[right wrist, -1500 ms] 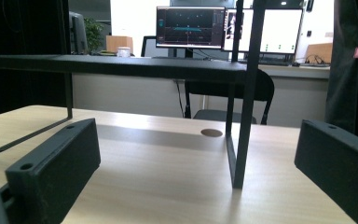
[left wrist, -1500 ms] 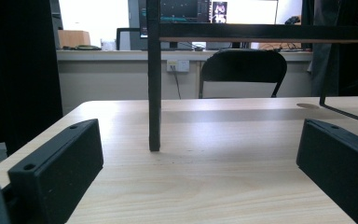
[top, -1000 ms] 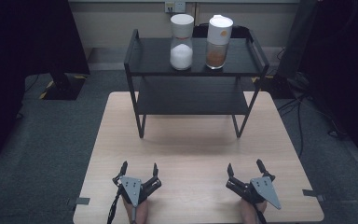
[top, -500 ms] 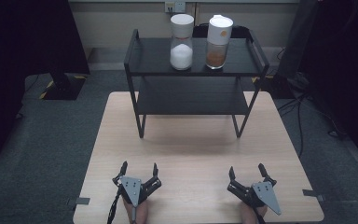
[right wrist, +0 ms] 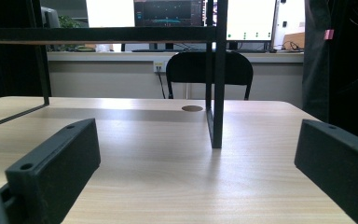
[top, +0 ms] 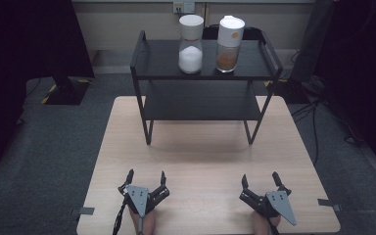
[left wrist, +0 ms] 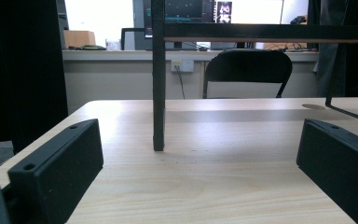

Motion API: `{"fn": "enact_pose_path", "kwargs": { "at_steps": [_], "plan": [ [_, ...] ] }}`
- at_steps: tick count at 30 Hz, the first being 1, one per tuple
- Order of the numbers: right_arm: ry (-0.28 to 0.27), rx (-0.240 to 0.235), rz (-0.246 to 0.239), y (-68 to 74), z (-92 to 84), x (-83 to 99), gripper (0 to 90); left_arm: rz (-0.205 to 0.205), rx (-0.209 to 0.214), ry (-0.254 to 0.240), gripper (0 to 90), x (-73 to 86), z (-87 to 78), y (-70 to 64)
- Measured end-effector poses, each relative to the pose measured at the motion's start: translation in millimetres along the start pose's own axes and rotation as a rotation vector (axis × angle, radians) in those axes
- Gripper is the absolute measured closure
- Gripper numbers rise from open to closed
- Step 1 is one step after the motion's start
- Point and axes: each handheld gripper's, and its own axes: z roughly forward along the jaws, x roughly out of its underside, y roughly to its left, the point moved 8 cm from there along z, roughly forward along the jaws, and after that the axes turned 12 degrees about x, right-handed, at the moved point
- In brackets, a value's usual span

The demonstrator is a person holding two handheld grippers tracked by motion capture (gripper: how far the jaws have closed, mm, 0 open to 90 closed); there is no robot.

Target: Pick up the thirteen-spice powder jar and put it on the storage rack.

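— Two jars on the top tier of the black rack [top: 142, 73], far side of the worktop [top: 200, 161]: white-filled jar [top: 191, 51] to the left, brown-filled jar [top: 228, 49] just right of it, close but apart. Both upright, long axes vertical, white lids on.

— And from the tongs?

— Straight ahead and above, well apart. Left tongs [top: 145, 177] low at the near edge, left of centre; right tongs [top: 260, 180] low at the near edge, right of centre. White-filled jar roughly midway between the two, a shade toward the left tongs; brown-filled jar nearer the right tongs' line.

— State of the tongs?

— Both spread wide, gripping nothing. In the left gripper view, left tongs [left wrist: 200, 154] with only bare wood and the rack's near-left leg [left wrist: 158, 93] between the jaws. In the right gripper view, right tongs [right wrist: 198, 156] framing the near-right leg [right wrist: 217, 84] the same way.

— Pose?

— Level, close over the wood, pointing far toward the rack. Probably a lift first, then a forward reach; a side-on grip round an upright jar seems the natural fit.
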Motion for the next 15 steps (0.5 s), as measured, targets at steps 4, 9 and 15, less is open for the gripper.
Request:
{"fn": "enact_pose_path", "kwargs": {
  "at_steps": [4,9,15],
  "plan": [
    [0.000,0.001,0.000,0.0,-0.1,0.0,0.0,0.000,0.000,0.000,0.0,0.0,0.0,0.0],
    [-0.001,0.017,0.000,1.2,-0.4,0.1,0.0,0.000,0.000,0.000,0.0,0.0,0.0,0.0],
    [0.000,0.018,-0.001,1.4,-0.4,0.0,0.0,0.000,0.000,0.000,0.0,0.0,0.0,0.0]
  ]
}}
